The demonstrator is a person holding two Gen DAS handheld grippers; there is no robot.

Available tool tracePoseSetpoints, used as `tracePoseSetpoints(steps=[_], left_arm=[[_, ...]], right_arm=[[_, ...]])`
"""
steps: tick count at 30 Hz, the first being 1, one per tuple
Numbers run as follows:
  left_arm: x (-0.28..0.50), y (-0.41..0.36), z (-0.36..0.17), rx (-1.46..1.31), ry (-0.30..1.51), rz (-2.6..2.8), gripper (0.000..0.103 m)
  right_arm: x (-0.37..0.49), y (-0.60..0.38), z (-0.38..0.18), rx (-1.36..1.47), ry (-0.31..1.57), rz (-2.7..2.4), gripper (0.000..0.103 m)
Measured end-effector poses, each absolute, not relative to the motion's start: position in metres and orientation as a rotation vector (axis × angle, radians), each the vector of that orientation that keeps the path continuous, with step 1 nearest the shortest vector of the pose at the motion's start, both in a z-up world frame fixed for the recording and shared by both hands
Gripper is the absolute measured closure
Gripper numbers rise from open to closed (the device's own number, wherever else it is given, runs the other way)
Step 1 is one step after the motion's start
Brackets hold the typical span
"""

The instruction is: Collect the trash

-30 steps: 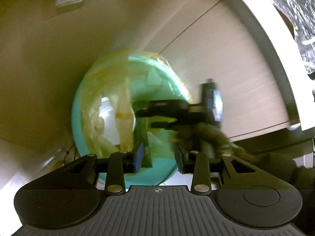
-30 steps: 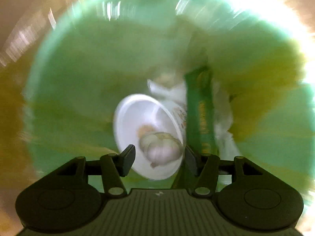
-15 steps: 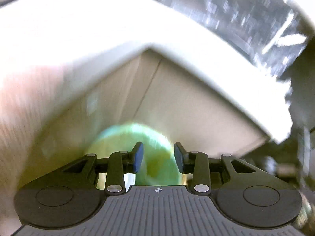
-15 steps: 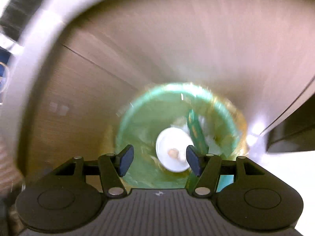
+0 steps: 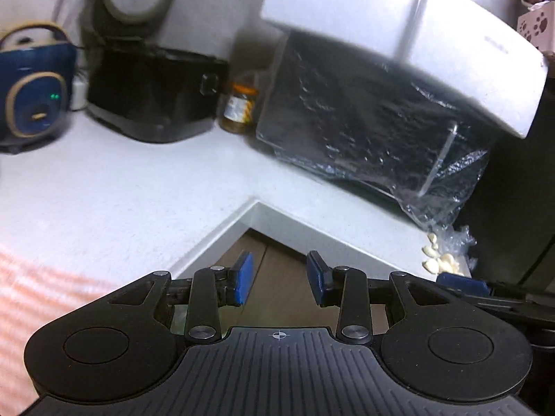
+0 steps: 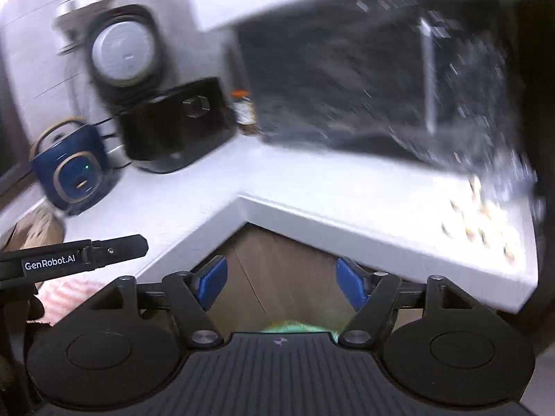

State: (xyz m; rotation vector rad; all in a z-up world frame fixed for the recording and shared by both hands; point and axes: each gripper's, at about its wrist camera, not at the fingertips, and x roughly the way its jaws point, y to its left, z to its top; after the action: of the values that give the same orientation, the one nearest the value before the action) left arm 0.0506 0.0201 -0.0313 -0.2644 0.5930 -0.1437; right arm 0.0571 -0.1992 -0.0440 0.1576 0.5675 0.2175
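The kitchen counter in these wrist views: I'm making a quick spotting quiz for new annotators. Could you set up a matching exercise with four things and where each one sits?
Things
1. blue rice cooker
2. garlic cloves
3. small jar with an orange lid
4. black appliance

Places
A. near the counter's right end, beside crumpled clear plastic
B. far left on the counter, a green light on its front
C. at the back, tucked between the black appliance and the plastic-wrapped oven
D. just right of the blue rice cooker, its round lid raised

Pairs: 1-B, 2-A, 3-C, 4-D
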Motion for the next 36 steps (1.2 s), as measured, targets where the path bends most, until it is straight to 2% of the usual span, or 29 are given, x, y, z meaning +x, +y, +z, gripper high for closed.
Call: tracePoseSetpoints(steps=[5,15,36], left_arm=[[0.003,-0.015,-0.039,-0.314,0.598,-0.026,0.064],[-0.063,-0.064,-0.026,-0.182,0.562,0.055,0.065],[-0.078,-0.061,-0.020,-0.166,0.564,0.113,0.065]], right_arm=[[0.024,-0.194,-0.052,0.034,0.509,0.279,0.033],[-0.039,-0.217,-0.052,0.010,0.473,0.385,0.032],[-0.051,-0.215,-0.056,-0.007,0.471,0.443,0.032]])
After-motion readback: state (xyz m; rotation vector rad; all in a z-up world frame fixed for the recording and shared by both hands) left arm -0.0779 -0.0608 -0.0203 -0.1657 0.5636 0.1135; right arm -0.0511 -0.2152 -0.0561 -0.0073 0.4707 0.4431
